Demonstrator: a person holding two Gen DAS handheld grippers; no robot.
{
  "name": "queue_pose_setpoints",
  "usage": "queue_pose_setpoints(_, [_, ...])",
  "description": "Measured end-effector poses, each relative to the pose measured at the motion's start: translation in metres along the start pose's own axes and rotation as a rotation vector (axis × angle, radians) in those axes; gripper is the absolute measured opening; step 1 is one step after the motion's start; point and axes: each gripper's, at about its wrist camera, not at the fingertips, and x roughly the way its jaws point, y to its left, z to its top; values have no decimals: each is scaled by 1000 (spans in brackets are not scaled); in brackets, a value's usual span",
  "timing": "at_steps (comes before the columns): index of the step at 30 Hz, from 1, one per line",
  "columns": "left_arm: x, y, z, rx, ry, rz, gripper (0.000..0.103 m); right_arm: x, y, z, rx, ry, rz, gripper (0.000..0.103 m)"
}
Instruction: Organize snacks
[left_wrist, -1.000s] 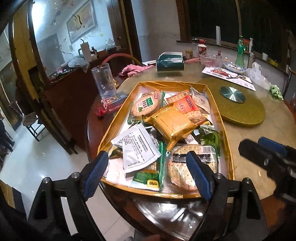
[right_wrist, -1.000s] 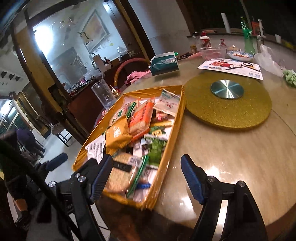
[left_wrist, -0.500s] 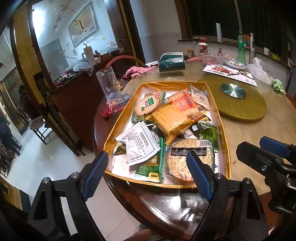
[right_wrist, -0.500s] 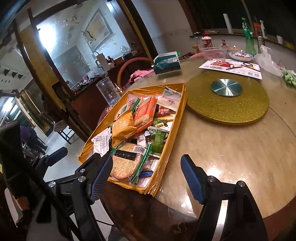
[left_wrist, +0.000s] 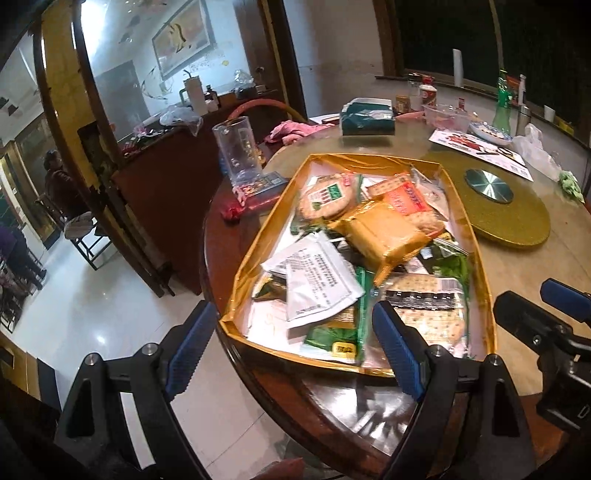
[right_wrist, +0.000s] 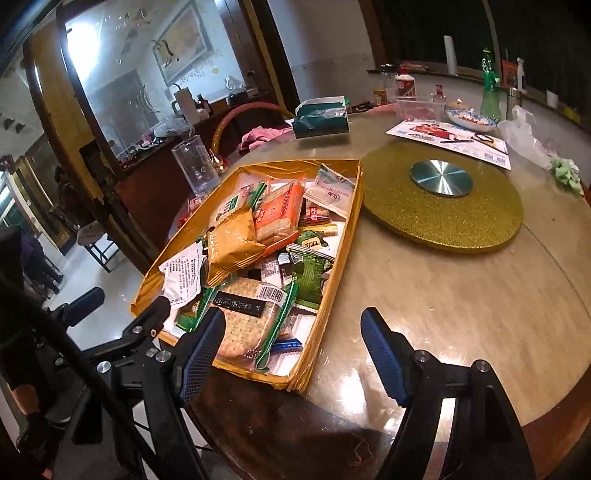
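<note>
Left wrist view: my left gripper (left_wrist: 291, 347) hangs with its blue-padded fingers spread wide and nothing between them, just short of the near rim of the shallow gold-foil cardboard tray (left_wrist: 258, 236) on the round marble-topped table (left_wrist: 524, 273). The snacks lie heaped and overlapping inside the tray: a white printed sachet (left_wrist: 317, 284) on top near me, an orange-yellow foil packet (left_wrist: 384, 232) in the middle, a clear-wrapped round cracker pack (left_wrist: 424, 306) at the near right. The heap would suit either packets yet to be sorted or packets already gathered in. Any pick, in my judgement, should take a top packet by a sealed edge, since crackers crush.

Right wrist view: my right gripper (right_wrist: 291, 354) is likewise parted and empty, over the tray's near right corner. This view alone shows a small blue-wrapped bar (right_wrist: 286, 346) under the cracker pack and how close the gold glitter turntable disc (right_wrist: 443, 218) sits to the tray. Only the left view shows the red wrappers (left_wrist: 255, 195) outside the tray beside the clear plastic jug (left_wrist: 236, 151).
</note>
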Motion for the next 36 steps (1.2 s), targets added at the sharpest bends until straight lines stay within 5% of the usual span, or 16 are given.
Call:
queue_pose_setpoints(14, [10,6,-1,-12,16,24,87,13,11,0,-31,21,-55,76])
queue_pose_setpoints(36, [9,14,5,-20,3,27,87,19,15,4,-30,29,-18,76])
